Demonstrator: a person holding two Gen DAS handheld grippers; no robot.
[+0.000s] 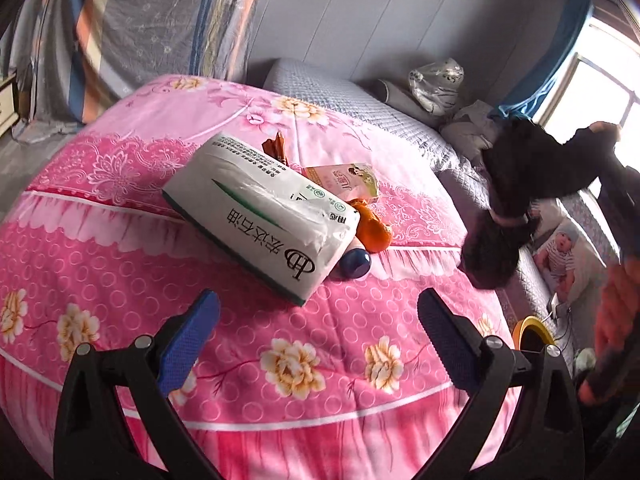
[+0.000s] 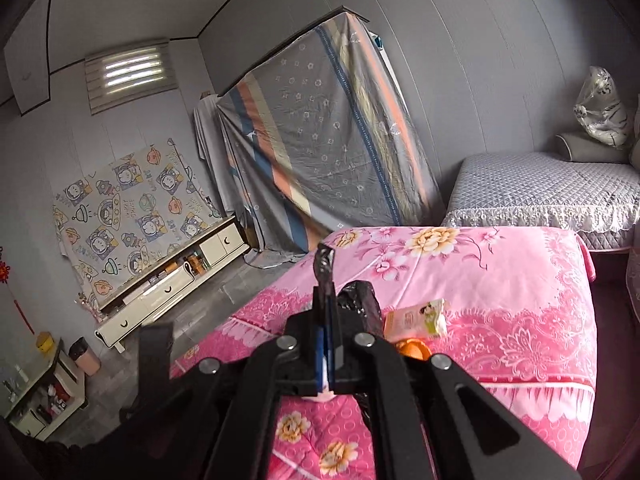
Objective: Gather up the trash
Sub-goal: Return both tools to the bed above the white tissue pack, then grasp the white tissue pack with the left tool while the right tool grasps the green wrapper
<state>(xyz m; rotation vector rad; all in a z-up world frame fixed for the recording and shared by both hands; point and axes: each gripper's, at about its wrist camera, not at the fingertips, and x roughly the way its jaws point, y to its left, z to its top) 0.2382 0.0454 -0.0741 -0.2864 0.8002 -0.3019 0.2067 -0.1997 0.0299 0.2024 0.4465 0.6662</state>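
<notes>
My right gripper has its jaws pressed together on a fold of black plastic bag, pinching it; in the left wrist view that bag hangs at the right of the frame. My left gripper has its jaws spread and empty above the pink floral quilt. The trash sits mid-frame on the quilt: a white tissue pack, an orange peel, a small pink carton, a brown wrapper and a dark blue cap. I judge the thin bag could slip or stay closed, and the soft pack could squash or knock the others off the quilt. The pack carries large Chinese characters and green marks; I cannot read the carton's print.
</notes>
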